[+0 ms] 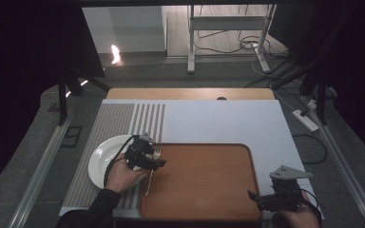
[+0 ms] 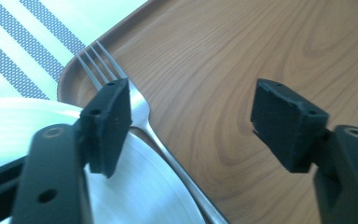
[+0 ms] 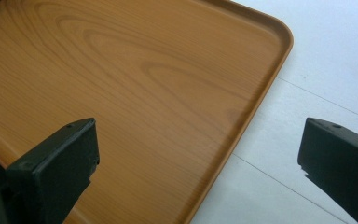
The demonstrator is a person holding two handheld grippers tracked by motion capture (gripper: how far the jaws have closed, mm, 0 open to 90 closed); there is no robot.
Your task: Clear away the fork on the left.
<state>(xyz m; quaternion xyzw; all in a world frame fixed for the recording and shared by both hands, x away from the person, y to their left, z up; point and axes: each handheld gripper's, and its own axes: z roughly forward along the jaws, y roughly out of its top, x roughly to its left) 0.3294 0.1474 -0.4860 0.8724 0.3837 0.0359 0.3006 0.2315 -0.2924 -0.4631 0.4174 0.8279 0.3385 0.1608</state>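
While its jaws stand apart with nothing pressed between the pads, the left gripper (image 2: 191, 116) hangs over the left edge of the wooden tray (image 2: 261, 56). A fork (image 2: 140, 109) lies just under its left jaw, which covers the neck below the tines; the handle runs out of the bottom of the left gripper view, so its end is cut off there. Whether the jaw touches the fork I cannot tell. In the high view the fork (image 1: 150, 176) lies along the tray's left rim, its head hidden under the gripper (image 1: 159, 163) and the left hand (image 1: 122, 175). Beside it, a white plate (image 1: 102, 154) rests on a striped placemat (image 1: 119, 118), partly covered by that hand. Well apart, the right gripper (image 3: 198, 154) also gapes wide and empty, near the tray's rounded corner (image 3: 279, 32).
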